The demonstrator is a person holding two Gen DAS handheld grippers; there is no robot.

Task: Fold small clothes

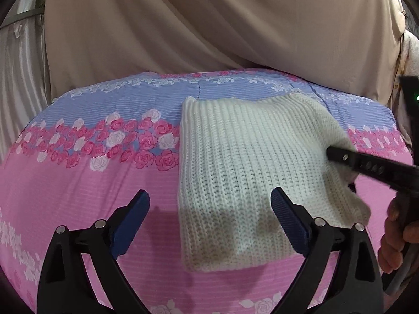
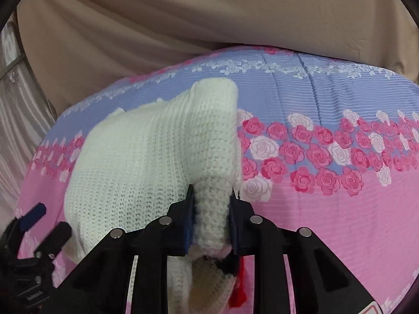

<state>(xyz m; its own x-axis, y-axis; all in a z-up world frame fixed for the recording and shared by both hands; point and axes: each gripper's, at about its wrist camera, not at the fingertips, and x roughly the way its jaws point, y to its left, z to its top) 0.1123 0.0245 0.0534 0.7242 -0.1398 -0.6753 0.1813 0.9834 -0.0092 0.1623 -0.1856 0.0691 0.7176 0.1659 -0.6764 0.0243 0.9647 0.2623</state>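
A small cream knitted garment [image 1: 235, 172] lies on a pink and blue rose-print bedspread [image 1: 91, 188]. My left gripper [image 1: 209, 222] is open, its blue pads either side of the garment's near left part, just above it. My right gripper [image 2: 212, 222] is shut on a lifted fold of the garment [image 2: 157, 157] at its right edge, raising that side. The right gripper also shows in the left wrist view [image 1: 366, 164] coming in from the right. The left gripper shows at the lower left of the right wrist view [image 2: 34, 225].
A beige curtain [image 1: 209, 21] hangs behind the bed's far edge. A silvery cloth [image 1: 21, 78] hangs at the far left. Something red [image 2: 239, 282] shows under the right gripper's fingers. The bedspread [image 2: 327, 209] extends to the right.
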